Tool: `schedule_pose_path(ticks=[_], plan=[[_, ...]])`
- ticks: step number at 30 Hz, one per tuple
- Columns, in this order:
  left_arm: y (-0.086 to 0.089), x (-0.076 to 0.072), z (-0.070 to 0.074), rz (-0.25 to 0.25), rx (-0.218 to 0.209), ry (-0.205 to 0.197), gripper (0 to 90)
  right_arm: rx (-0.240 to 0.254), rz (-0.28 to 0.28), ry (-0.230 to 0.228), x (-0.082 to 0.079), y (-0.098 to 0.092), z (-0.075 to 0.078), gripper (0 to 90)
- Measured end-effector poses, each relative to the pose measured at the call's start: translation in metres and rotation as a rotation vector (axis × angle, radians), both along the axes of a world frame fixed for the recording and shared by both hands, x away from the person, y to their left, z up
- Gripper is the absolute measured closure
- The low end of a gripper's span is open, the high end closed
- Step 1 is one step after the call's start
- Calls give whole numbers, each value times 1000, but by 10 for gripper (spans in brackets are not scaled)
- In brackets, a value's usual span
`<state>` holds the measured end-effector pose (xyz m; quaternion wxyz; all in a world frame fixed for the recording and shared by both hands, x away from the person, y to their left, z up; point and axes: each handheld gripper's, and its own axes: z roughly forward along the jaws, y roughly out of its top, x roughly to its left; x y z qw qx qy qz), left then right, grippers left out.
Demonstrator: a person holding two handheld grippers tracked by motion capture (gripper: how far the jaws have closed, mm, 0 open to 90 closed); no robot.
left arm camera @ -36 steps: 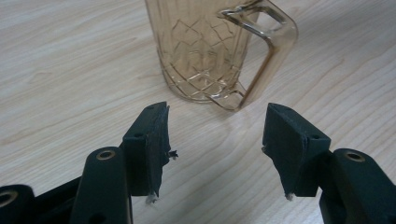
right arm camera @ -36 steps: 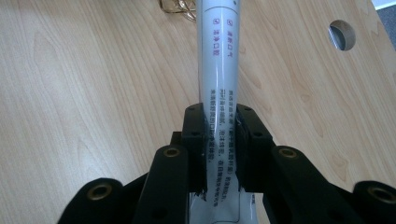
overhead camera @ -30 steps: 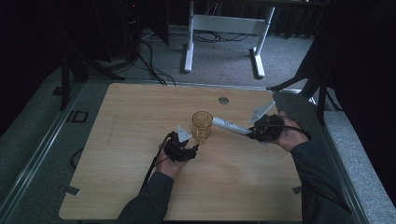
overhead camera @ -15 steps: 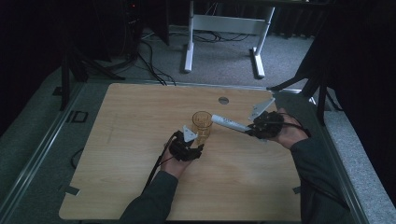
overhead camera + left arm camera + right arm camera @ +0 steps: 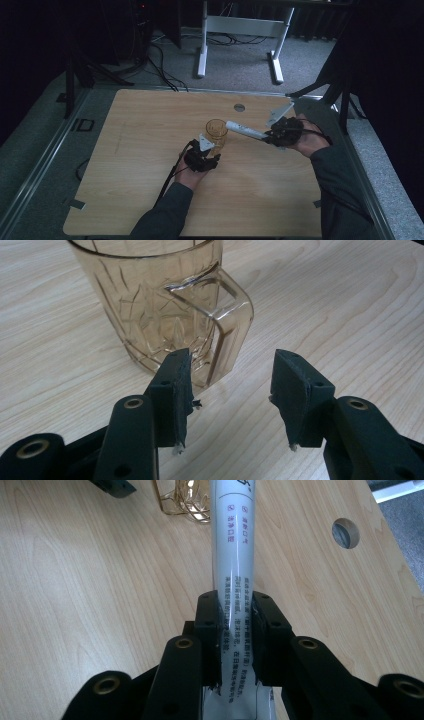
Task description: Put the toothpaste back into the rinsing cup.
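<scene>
An amber see-through mug [image 5: 216, 131] stands upright near the middle of the wooden table [image 5: 150, 130]. Its handle [image 5: 231, 315] points toward my left gripper [image 5: 212, 149]. In the left gripper view the left gripper [image 5: 232, 360] has a jaw on either side of the handle's lower end, and neither pad presses on it. These jaws have just been closing. My right gripper [image 5: 268, 136] is shut on a white printed tube [image 5: 244, 130]. The tube [image 5: 234, 545] reaches out level from the right gripper [image 5: 235, 600] toward the mug's rim [image 5: 187, 502].
A round hole [image 5: 239, 107] sits in the table beyond the mug. The table's right edge [image 5: 320, 165] runs close behind my right hand. A white desk frame [image 5: 240, 25] and cables [image 5: 160, 65] lie on the floor past the far edge.
My left gripper has crept a little to the right, closer to the mug's handle. The right gripper and its tube have stayed in place.
</scene>
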<state>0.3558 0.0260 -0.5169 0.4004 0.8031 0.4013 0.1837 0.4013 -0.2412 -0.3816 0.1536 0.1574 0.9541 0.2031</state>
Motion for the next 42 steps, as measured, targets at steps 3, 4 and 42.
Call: schedule_pose_path(ticks=[3, 4, 42], plan=[[-4, 2, 0, -2, 1, 2, 525, -1, 1, -1, 1, 1, 0, 762], [-4, 2, -1, 2, 0, 3, 529, -2, 3, -2, 1, 2, 0, 762], [-11, 17, -7, 22, -5, 27, 703, 5, 18, -5, 6, 13, 0, 766]])
